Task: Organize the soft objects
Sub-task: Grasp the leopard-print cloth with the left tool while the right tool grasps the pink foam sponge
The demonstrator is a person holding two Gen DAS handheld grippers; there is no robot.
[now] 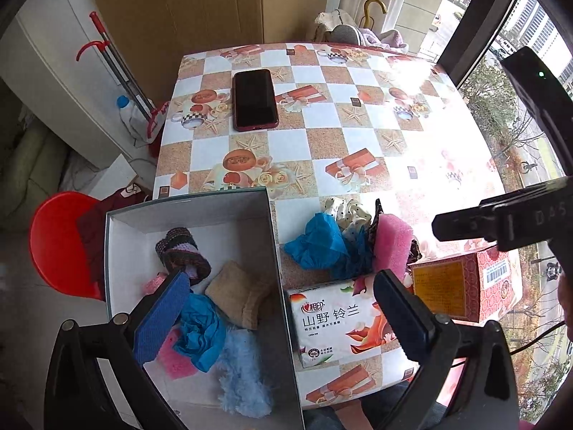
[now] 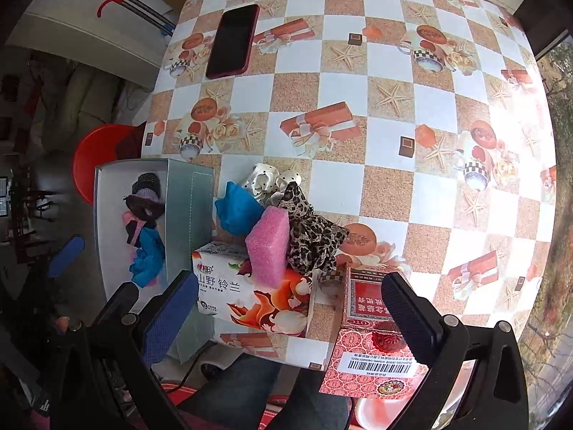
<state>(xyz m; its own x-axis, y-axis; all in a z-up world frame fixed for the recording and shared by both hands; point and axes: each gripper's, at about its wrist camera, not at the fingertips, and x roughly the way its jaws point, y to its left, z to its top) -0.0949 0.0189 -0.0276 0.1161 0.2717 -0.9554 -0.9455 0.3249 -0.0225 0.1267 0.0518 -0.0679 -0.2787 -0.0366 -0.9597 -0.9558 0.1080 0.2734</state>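
Hovering over the near table edge with both claws spread wide and gripping nothing: left gripper (image 1: 283, 308) straddling the right wall of the open grey box (image 1: 274, 236), one blue pad (image 1: 163, 317) inside the box, the other finger over the tissue pack (image 1: 333, 319); right gripper (image 2: 286, 308) hanging over the tissue pack (image 2: 250, 297) and the red patterned carton (image 2: 372, 326), nothing between its pads. Sitting inside the box: a dark knitted piece (image 1: 182, 251), a tan pouch (image 1: 238, 295), a crumpled blue cloth (image 1: 200, 333), a fluffy light-blue piece (image 1: 243, 376), bits of pink foam (image 1: 172, 358). Lying outside on the checkered tablecloth (image 1: 358, 114), just right of the box and behind the tissue pack: another blue cloth (image 1: 315, 240), a white polka-dot scrunchie (image 1: 347, 211), a pink sponge (image 1: 392, 243), a leopard-print cloth (image 2: 311, 229), all bunched together and touching. Leaning upright against the tissue pack in the right wrist view: the pink sponge (image 2: 268, 247). Resting farther back, well apart from the pile: a dark phone (image 1: 255, 100) in a red case. Showing left of the table, on the floor side: a red stool (image 1: 57, 240) and a mop handle (image 1: 118, 68).
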